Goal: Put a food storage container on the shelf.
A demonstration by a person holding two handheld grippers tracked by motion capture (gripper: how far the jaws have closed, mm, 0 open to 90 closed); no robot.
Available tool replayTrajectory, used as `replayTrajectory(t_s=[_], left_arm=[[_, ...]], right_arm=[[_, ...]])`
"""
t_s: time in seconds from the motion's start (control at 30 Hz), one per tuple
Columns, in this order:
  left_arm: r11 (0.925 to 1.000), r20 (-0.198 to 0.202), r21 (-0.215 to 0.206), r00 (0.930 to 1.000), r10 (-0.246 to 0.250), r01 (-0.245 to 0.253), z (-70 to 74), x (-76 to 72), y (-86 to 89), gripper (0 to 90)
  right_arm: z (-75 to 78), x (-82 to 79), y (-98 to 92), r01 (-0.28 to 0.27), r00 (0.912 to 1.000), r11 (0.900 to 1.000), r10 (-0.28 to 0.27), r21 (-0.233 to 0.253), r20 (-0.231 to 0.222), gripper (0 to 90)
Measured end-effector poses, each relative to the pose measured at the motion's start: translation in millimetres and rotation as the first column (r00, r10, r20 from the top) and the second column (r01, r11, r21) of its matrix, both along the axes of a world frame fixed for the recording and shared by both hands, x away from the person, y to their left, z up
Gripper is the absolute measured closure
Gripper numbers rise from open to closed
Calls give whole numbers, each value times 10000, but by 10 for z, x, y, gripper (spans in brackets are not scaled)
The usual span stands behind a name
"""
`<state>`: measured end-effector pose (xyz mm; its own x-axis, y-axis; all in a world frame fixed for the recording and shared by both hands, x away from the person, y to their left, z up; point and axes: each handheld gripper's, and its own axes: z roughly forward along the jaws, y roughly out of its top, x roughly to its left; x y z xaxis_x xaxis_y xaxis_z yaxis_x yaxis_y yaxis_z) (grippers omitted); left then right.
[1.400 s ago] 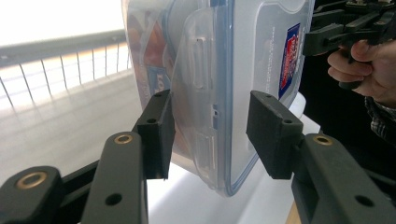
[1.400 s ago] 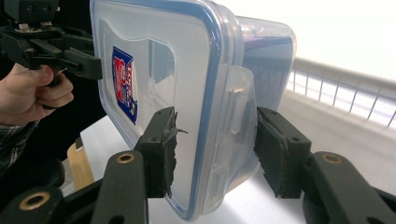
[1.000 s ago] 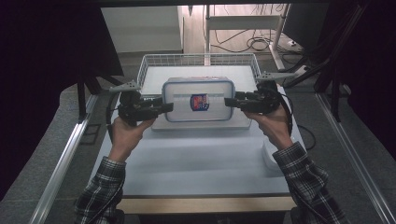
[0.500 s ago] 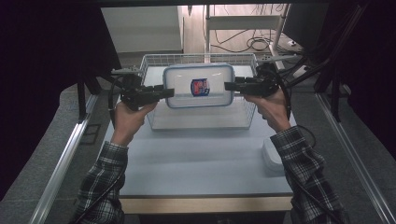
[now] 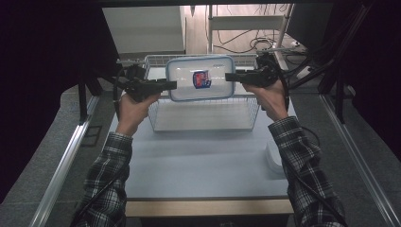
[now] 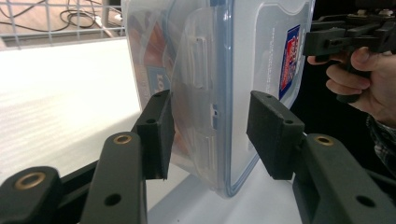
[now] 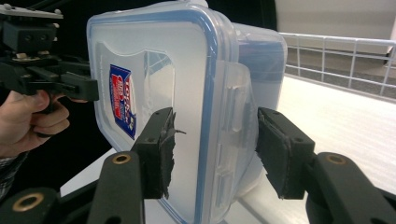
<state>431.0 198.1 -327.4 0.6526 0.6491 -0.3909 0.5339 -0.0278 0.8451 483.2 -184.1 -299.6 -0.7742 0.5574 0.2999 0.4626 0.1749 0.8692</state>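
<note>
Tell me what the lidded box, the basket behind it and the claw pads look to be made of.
Lidded box: clear, glossy plastic, likely; you see through its walls, and the lid has a blue rim and moulded side flaps.
Basket: thin white wire mesh, probably coated metal; open grid.
Left claw pads: matte black, rubbery or foam-like; on the right claw one is frayed.

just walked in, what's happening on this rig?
A person is holding a clear plastic food container with a blue-rimmed lid up in the air, one end in the left gripper, the other in the right gripper. Each gripper's jaws bracket a side latch; whether they pinch it tight I cannot tell. The container is tilted with its lid facing the high camera and hangs over the white wire basket on the pale table, not yet inside it.
</note>
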Motion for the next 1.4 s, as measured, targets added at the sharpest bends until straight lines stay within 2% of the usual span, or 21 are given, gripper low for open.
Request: replayTrajectory(t_s=[0.13,0.23,0.43,0.63,0.9,1.1,1.2,1.3,1.37,1.4], left_arm=[[10000,-129,-64,9999,16,-17,7,73,14,512],[9998,-32,-196,10000,-41,41,-16,87,29,508],[9975,76,-675,9998,-197,202,-72,111,60,497],[9992,129,-389,9999,-80,85,-64,101,35,492],[9990,179,-452,9998,-33,41,-83,117,34,478],[9997,222,-245,9997,40,-35,-69,115,24,470],[9998,202,-204,9998,-15,19,-85,120,17,459],[9997,169,-236,9999,-12,16,-98,130,15,440],[9997,116,-249,9999,21,-18,-101,136,18,449],[9999,141,-146,9999,21,-19,-98,139,19,458]], right_arm=[[-6,70,13,139,9998,9999,-137,81,-168,482],[-1,85,20,112,9997,9999,-111,46,-201,479],[-30,82,51,120,9998,9999,-121,-59,-176,432],[-42,64,85,246,9995,9996,-249,-137,-178,420],[-81,80,84,233,9990,9997,-236,-84,-372,407],[-96,86,80,158,9990,9998,-164,-130,-424,403],[-135,90,94,79,9986,9993,-98,-357,-511,387],[-190,87,128,84,9989,9957,-126,-923,-447,401],[-214,111,103,113,9974,9984,-151,-551,-698,434],[-220,117,95,116,9974,9985,-153,-529,-707,458]])
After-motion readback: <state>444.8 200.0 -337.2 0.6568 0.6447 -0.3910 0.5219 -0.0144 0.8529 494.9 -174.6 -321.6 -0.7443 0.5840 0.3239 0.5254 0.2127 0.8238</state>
